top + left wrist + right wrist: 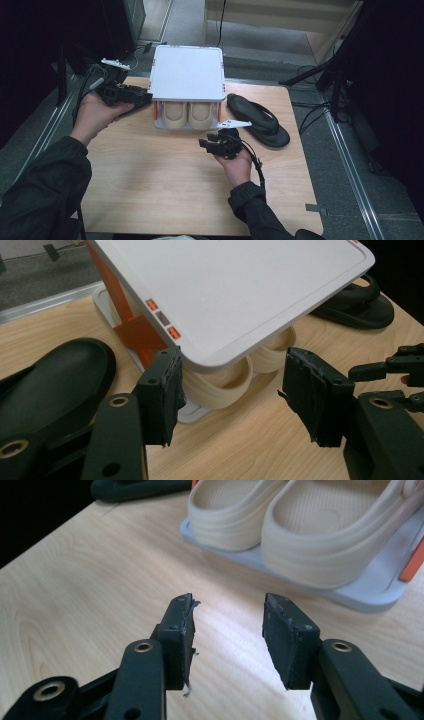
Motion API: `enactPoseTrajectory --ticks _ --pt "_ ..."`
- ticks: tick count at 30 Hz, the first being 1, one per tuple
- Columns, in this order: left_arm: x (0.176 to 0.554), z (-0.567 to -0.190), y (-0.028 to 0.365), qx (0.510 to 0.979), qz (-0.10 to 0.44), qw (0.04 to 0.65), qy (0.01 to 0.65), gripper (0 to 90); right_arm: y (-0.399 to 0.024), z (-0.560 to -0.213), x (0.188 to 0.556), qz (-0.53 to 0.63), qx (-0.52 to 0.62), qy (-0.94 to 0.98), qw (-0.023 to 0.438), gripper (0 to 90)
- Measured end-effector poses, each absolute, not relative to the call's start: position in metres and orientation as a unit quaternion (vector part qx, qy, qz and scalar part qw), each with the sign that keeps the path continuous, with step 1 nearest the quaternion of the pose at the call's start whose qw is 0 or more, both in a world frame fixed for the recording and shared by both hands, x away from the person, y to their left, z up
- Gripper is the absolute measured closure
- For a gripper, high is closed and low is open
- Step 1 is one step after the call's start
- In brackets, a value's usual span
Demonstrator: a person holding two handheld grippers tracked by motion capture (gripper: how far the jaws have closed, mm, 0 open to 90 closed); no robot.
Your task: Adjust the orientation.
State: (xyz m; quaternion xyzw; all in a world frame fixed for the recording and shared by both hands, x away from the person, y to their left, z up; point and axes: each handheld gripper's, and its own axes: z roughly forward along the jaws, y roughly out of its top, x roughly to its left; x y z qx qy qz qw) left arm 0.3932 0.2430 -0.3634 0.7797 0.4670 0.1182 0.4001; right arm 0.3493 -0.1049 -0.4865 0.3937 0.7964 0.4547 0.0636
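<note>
A white two-level shoe rack (187, 72) with orange side struts stands at the table's back middle. A pair of cream clogs (187, 114) sits on its lower shelf, heels toward me. One black sandal (260, 120) lies to the right of the rack. A second black sandal (55, 375) lies at its left. My left gripper (137, 96) is at the rack's left corner, open, nothing between its pads (165, 385). My right gripper (206, 142) hovers over bare wood in front of the clogs (300, 530), open and empty.
The wooden table (165, 185) has free room across its front half. Its rounded right edge (300, 165) borders a grey floor with cables. Dark furniture stands at both sides. The rack's white base (370, 592) juts out under the clogs.
</note>
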Motion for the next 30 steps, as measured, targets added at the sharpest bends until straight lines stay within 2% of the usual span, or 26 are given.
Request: enactPoseTrajectory --ticks 13,17,21,30 --pt "0.381 -0.392 0.265 0.772 0.124 0.391 0.485 44.4 -0.124 -0.486 0.322 0.455 0.37 0.807 0.077 61.5" --pt "0.381 -0.403 0.274 0.764 0.112 0.401 0.493 48.8 -0.13 -0.489 0.315 0.468 0.356 0.804 0.088 62.3" --pt "0.382 -0.417 0.282 0.762 0.11 0.399 0.497 65.0 -0.135 -0.495 0.307 0.456 0.363 0.806 0.099 61.8" --pt "0.391 -0.44 0.293 0.75 0.12 0.394 0.517 87.3 -0.14 -0.496 0.3 0.45 0.371 0.806 0.099 60.1"
